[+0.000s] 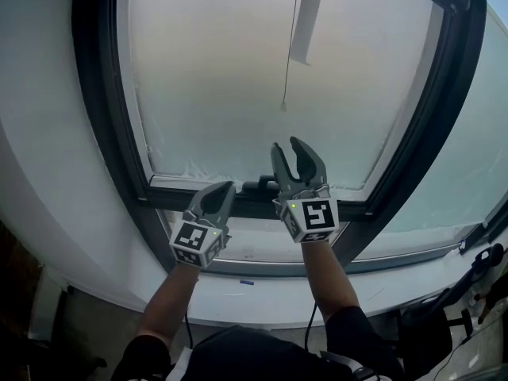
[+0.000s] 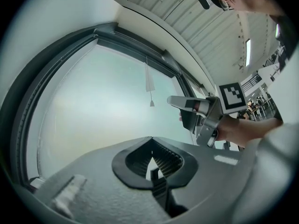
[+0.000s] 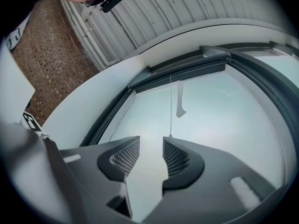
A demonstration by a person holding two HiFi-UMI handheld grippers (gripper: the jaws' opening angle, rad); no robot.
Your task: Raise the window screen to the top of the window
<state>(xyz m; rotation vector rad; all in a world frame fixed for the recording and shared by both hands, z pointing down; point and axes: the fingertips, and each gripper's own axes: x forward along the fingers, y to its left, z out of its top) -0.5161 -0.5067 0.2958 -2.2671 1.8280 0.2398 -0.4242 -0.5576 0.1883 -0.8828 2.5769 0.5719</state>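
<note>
**Cord is hanging right above the right gripper**

The dark window frame (image 1: 119, 157) is filling the head view, and the window screen (image 1: 222, 78) seems to be covering the glass down to the bottom rail (image 1: 206, 182). The right gripper (image 1: 286, 144) is pointing up at it, jaws sitting half apart and holding nothing. The left gripper (image 1: 228, 186) is hanging lower-left, pinched closed and empty. The pull cord (image 1: 289, 54) is dangling vertically, ending just above the right gripper, so that one's nearer, with open room all around.

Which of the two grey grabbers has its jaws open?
The right grey two-jaw gripper: its jaws stand apart, nothing between them. The left grey two-jaw gripper has its jaws pressed together.
</note>
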